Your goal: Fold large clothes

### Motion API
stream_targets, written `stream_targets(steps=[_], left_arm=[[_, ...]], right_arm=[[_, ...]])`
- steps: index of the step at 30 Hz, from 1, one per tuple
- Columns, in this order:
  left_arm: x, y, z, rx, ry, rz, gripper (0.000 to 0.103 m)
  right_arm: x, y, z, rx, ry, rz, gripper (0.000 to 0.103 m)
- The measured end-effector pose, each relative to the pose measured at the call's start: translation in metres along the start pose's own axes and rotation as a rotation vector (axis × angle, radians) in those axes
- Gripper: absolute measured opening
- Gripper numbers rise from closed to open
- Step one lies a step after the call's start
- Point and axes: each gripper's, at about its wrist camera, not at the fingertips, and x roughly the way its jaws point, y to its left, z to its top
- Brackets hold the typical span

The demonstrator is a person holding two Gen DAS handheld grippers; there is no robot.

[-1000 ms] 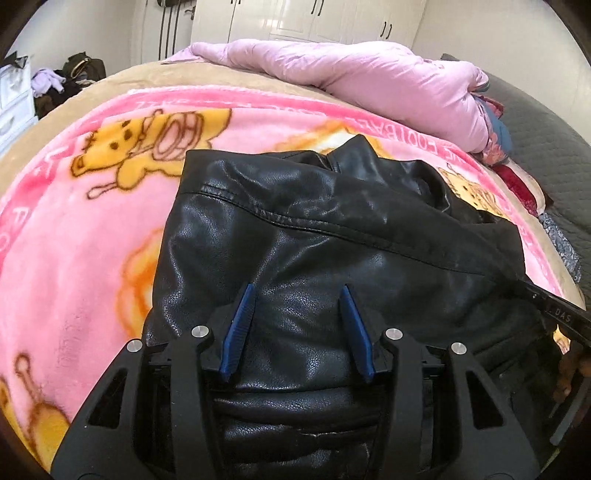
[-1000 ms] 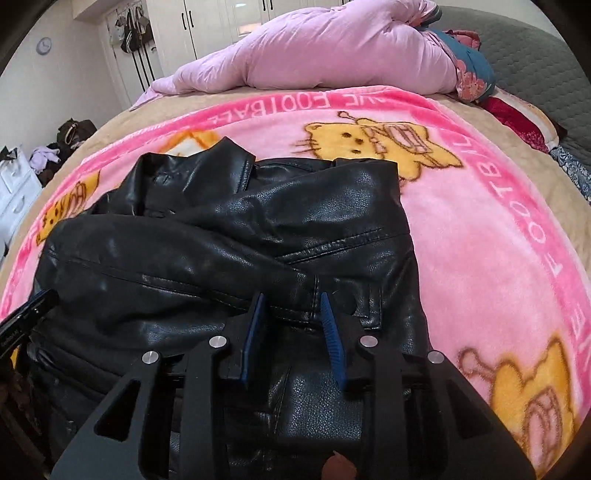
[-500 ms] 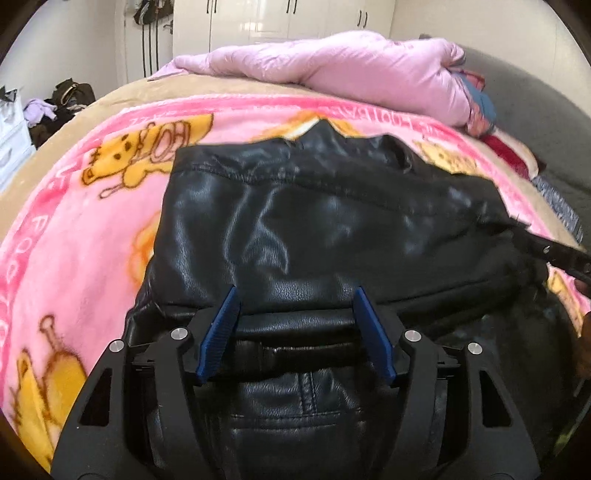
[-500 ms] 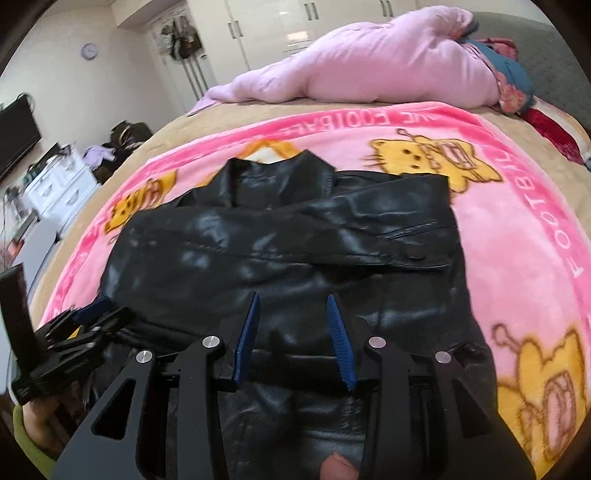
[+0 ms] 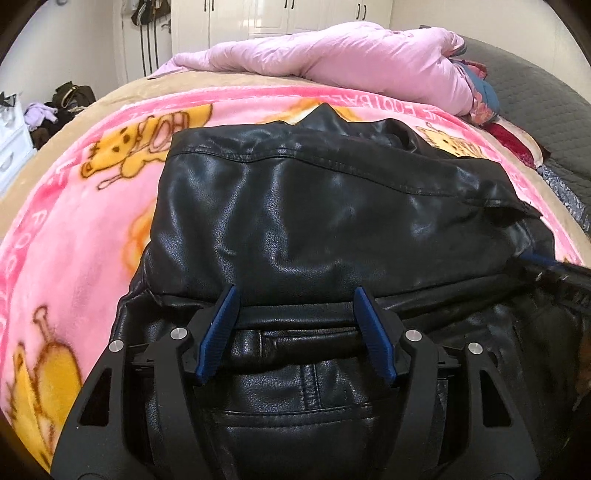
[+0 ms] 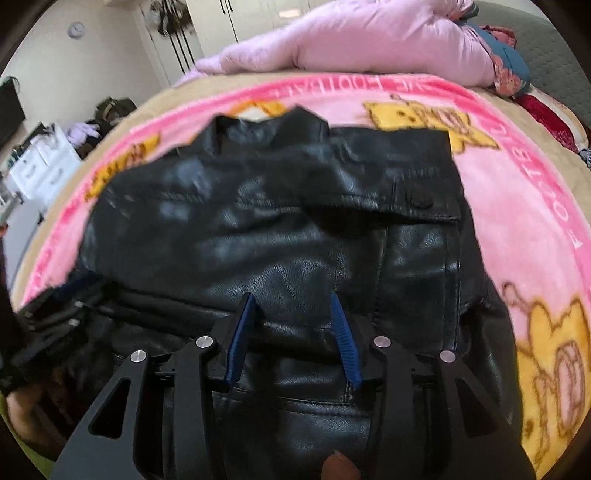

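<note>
A black leather jacket (image 5: 325, 206) lies on the pink cartoon blanket (image 5: 74, 229), its sleeves folded across the body and its collar at the far end. It also shows in the right wrist view (image 6: 295, 229). My left gripper (image 5: 295, 295) is open and empty, hovering over the jacket's near hem at the edge of the folded sleeve. My right gripper (image 6: 291, 299) is open and empty over the near hem on the jacket's right side. The right gripper's tip (image 5: 554, 273) shows at the right edge of the left wrist view. The left gripper (image 6: 55, 317) shows blurred at the left of the right wrist view.
A rolled lilac duvet (image 5: 351, 62) lies across the far side of the bed. A grey quilted cover (image 5: 535, 88) is at the far right. White wardrobes (image 5: 277, 18) stand behind, and a white drawer unit (image 6: 40, 166) and bags stand at the left.
Both grippers have pulled back towards the near hem and opened wider. The folded sleeves now lie flat across the jacket.
</note>
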Motion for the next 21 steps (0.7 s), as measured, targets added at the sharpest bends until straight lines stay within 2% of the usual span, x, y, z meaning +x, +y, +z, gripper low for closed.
stream_targets(steps=[3,9,11,15,16,17,19,21], left_arm=[[-0.003,0.002,-0.001,-0.012,-0.016,-0.014,0.056],[-0.007,0.007,-0.005,-0.038,-0.018,-0.037,0.056],[-0.015,0.007,-0.006,-0.048,-0.032,-0.045,0.057],[-0.036,0.004,-0.007,-0.075,-0.064,-0.107,0.065],[-0.040,0.002,-0.007,-0.072,-0.066,-0.111,0.067],[-0.043,-0.001,-0.006,-0.066,-0.070,-0.110,0.070],[-0.052,-0.006,-0.006,-0.052,-0.085,-0.107,0.074],[-0.059,-0.008,-0.004,-0.053,-0.097,-0.110,0.086]], right_arm=[[-0.001,0.003,-0.003,-0.012,-0.016,-0.018,0.040],[-0.015,0.002,-0.011,0.012,-0.062,0.004,0.042],[-0.024,0.003,-0.013,0.010,-0.090,0.014,0.048],[-0.044,0.007,-0.022,0.015,-0.144,0.072,0.060],[-0.049,0.010,-0.023,0.011,-0.158,0.074,0.066],[-0.055,0.012,-0.025,0.000,-0.178,0.073,0.072],[-0.064,0.015,-0.028,-0.018,-0.213,0.065,0.078],[-0.068,0.016,-0.031,-0.022,-0.230,0.056,0.082]])
